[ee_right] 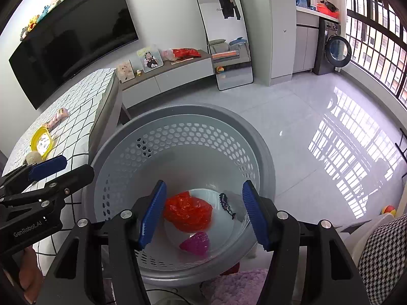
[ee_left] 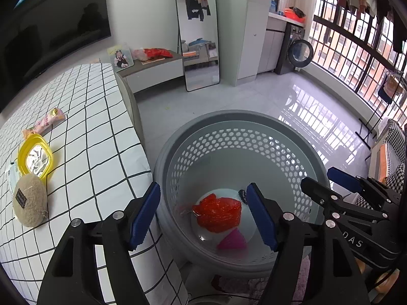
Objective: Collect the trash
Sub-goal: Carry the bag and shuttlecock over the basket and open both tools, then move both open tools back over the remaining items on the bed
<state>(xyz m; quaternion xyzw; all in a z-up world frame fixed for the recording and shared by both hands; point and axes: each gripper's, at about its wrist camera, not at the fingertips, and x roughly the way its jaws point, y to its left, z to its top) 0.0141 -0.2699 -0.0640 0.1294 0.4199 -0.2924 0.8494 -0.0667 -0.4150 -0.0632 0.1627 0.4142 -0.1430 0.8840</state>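
Pale glossy floor tiles ran toward the barred window. Beside me stood the table under its checked cloth, and against its near corner sat the grey perforated basket. At the basket's bottom lay a crumpled red bag, a pink ridged piece touching it, and a small dark clip near the far wall. My left gripper hung over the basket, fingers spread and holding nothing; my right gripper did likewise. Along the table's left edge sat a tan pouch, a yellow lid and a pink wrapper.
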